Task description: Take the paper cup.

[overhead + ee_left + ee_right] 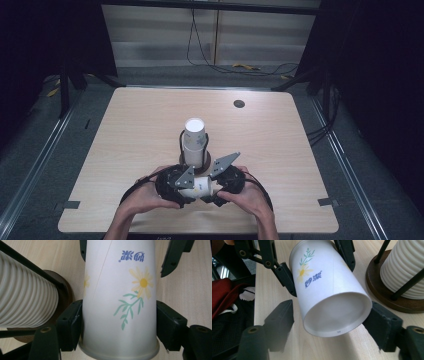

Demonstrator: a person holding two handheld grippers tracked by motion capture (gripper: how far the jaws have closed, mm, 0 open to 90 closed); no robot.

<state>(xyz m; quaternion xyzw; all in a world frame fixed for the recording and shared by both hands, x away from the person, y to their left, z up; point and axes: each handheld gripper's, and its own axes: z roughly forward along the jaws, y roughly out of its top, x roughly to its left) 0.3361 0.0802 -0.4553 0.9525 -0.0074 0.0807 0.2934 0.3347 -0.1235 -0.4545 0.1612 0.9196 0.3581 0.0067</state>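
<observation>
A white paper cup [200, 188] [117, 302] [324, 287] printed with a daisy and blue lettering lies level above the table's front edge, between both grippers. My left gripper [191, 190] [120, 326] [317, 265] is shut on it near the mouth end, a pad pressed on each side. My right gripper [211, 191] [332, 325] [128, 252] faces it from the other side, its jaws around the cup's base end. One pad [279, 320] stands a little off the wall. The other pad [382, 326] is right against it.
A ribbed white stack of cups [194, 136] [25, 295] [404, 267] stands in a black wire holder on a round wooden base [196, 162] just behind the grippers. A dark grommet hole [239, 104] sits far right on the table [125, 130]. Red and black clothing [222, 295] shows beyond the front edge.
</observation>
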